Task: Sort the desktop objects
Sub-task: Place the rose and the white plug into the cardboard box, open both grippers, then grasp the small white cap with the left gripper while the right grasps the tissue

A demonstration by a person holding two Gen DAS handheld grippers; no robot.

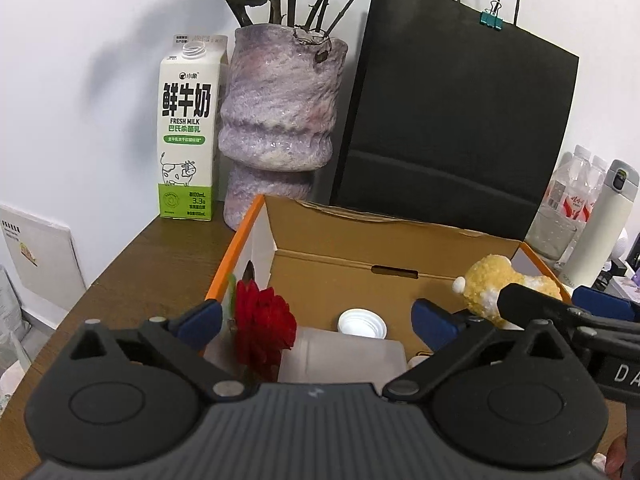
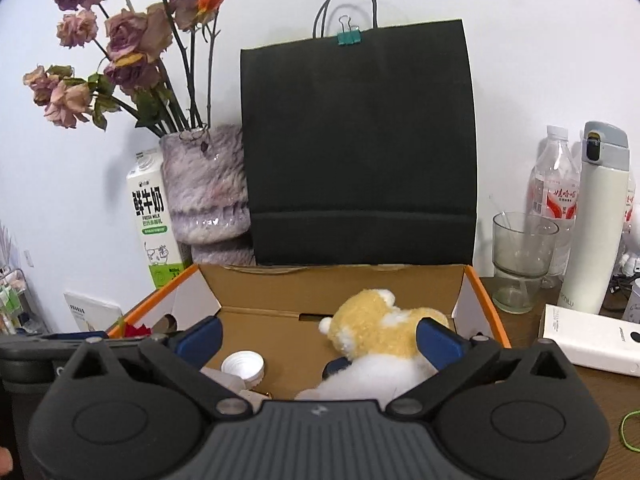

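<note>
Claws first: your left claw (image 1: 316, 316) stands wide over the cardboard box (image 1: 400, 256), gripping nothing, with the red flower (image 1: 262, 328) and the white-capped bottle (image 1: 352, 344) lying below it. Your right claw (image 2: 318, 340) is spread just as wide around the plush dog (image 2: 376, 332) in the box. Beyond, on the tabletop (image 1: 152, 260), stand a milk carton (image 1: 188, 136), vase (image 1: 276, 120) and black bag (image 1: 452, 120).

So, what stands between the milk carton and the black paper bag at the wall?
The purple vase with dried roses stands between the milk carton and the black paper bag, as both wrist views show.
</note>
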